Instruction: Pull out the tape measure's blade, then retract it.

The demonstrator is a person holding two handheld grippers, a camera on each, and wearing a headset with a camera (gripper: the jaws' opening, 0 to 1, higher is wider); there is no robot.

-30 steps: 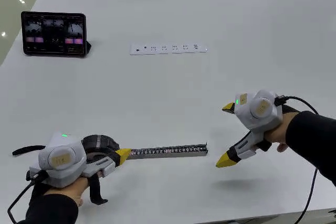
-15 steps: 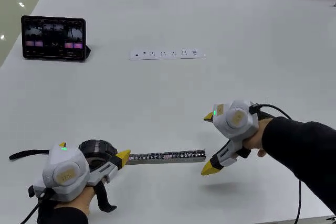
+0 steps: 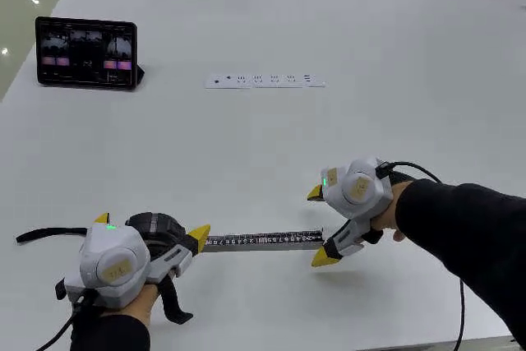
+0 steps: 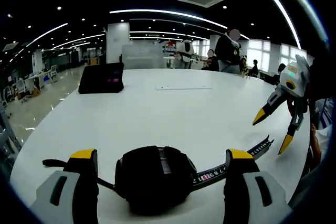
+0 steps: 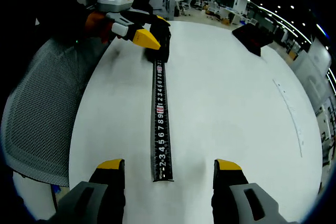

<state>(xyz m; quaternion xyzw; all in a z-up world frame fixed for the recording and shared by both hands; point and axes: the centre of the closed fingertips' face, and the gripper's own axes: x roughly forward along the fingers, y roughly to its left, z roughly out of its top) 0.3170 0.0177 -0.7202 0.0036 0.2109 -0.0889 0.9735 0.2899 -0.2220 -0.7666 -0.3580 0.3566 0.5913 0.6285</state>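
Blade [image 5: 160, 124] part-way out, pulling step, I reckon: right claw [image 5: 169, 164] gapes astride its tip at six o'clock, left claw [image 4: 161, 153] released around the case [image 4: 155, 177]; next, pinch that tip.

On the table [image 3: 394, 55], the tape measure case [image 3: 162, 223] sits at the near left, between the spread jaws of the left tool [image 3: 150, 226], with a gap on each side. Its blade [image 3: 263, 241] runs flat to the right across the table. The blade's free end lies between the parted jaws of the right tool [image 3: 318, 226], touching neither. Well behind, a tablet [image 3: 85, 41] stands at the far left. A power strip [image 3: 265, 80] lies to its right, near the table's middle.
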